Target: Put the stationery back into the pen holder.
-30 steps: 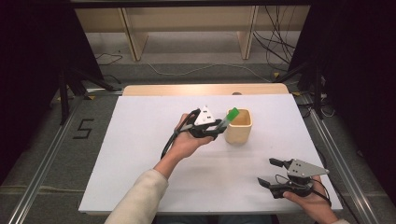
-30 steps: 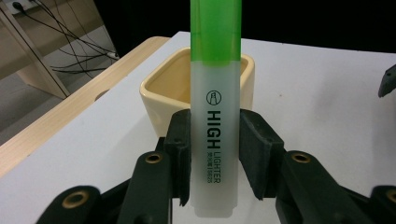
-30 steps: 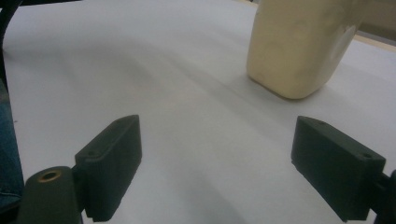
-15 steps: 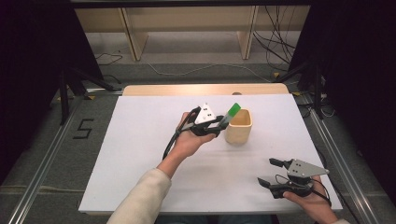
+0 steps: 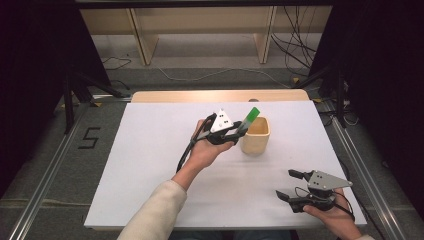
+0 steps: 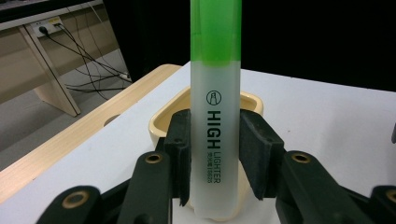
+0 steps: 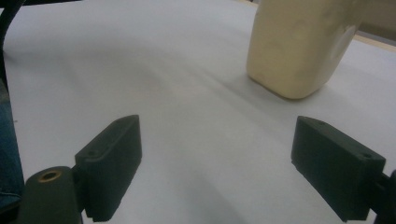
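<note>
Left gripper clamping highlighter, tip cut off, right gripper released

The highlighter in the left gripper tilts a touch further over the cup's near rim; the shift is slight.

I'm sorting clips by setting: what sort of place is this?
Probably a lab or recording bay, not a home: a white table fenced by metal rails, dark curtains at both sides, loose cables on the floor, and a taped number 5.
</note>
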The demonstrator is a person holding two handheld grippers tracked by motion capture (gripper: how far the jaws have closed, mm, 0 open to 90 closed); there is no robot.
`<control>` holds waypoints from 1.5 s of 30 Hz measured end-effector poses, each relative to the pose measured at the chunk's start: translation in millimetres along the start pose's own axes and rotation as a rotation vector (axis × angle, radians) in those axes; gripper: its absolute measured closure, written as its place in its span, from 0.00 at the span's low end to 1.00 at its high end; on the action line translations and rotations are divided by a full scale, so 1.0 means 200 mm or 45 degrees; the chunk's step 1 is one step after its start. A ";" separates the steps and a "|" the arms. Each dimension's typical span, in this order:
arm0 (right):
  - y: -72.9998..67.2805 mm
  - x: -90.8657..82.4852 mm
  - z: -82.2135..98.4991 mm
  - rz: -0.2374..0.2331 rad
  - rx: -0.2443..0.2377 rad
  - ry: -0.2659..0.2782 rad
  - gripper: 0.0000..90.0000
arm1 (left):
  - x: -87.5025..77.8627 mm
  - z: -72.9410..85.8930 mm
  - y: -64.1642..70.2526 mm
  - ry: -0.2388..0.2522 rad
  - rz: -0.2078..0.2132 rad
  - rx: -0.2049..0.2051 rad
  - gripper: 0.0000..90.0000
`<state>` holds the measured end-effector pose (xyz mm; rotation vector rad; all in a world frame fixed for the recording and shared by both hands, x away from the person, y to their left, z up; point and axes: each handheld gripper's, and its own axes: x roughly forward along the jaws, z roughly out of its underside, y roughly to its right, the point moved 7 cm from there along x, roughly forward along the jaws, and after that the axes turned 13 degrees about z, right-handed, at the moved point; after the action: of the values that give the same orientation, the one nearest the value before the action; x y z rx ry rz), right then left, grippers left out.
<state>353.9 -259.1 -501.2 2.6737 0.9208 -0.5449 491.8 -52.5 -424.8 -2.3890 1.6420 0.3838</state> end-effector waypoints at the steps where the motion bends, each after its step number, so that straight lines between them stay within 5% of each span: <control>1: 0.00 0.00 0.00 0.000 0.000 -0.001 0.19 | 0.00 0.00 0.00 0.001 -0.001 0.000 0.73; 45: 0.01 0.00 0.00 0.005 -0.009 0.000 0.19 | 0.16 -0.12 -0.03 0.067 0.018 -0.008 0.73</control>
<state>354.9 -260.1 -501.3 2.6687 0.9153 -0.5399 510.9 -85.9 -412.2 -2.4132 1.6829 0.3324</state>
